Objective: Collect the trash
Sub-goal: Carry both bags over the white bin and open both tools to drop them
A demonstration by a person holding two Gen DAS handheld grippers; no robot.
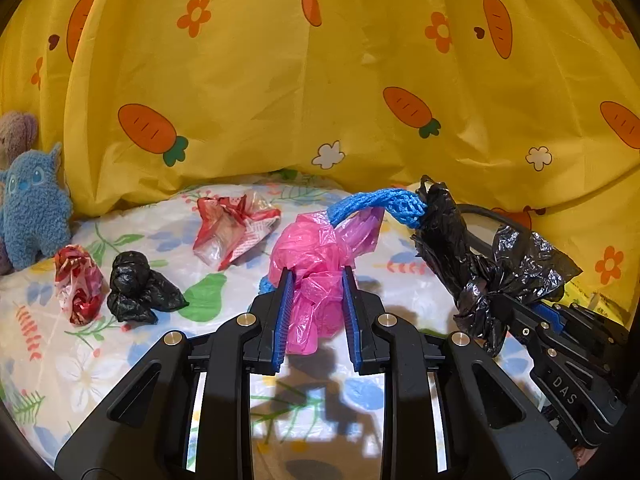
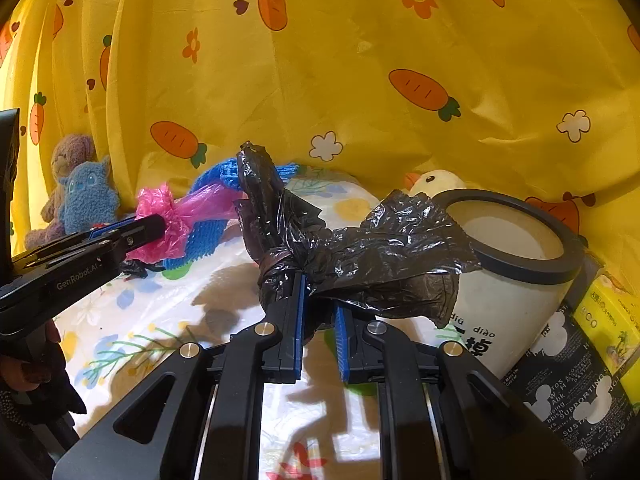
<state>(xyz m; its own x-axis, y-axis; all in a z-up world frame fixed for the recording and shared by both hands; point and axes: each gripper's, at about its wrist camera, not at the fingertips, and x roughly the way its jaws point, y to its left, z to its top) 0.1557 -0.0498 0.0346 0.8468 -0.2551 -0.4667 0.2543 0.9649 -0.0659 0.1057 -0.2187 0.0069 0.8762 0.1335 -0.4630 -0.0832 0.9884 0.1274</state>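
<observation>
Gripping a crumpled pink plastic bag [image 1: 320, 276], the left gripper [image 1: 318, 304] holds it above the bed; the right gripper [image 2: 320, 312] clamps a black plastic bag [image 2: 360, 248]. The round white bin [image 2: 516, 256] stands at 3 o'clock. The thin, slippery film could slide out on the way there.

The blue foam net [image 1: 378, 204] is partly covered: one end runs behind the black bag [image 1: 468, 264], the other under the pink bag [image 1: 316, 264]. In the right wrist view, its lower part sits behind the left gripper [image 2: 160, 226].

The waste bin [image 2: 516, 280] has its base hidden by the black box [image 2: 568, 376] and the gripper frame. Printed characters on the bin wall are partly cut off.

The brown plush toy [image 1: 16, 132] is cropped by the left wrist view's edge. The duck toy [image 2: 434, 182] shows its head only.

The red-and-white wrapper [image 1: 78, 284] carries print that is possibly text, too small to read.
</observation>
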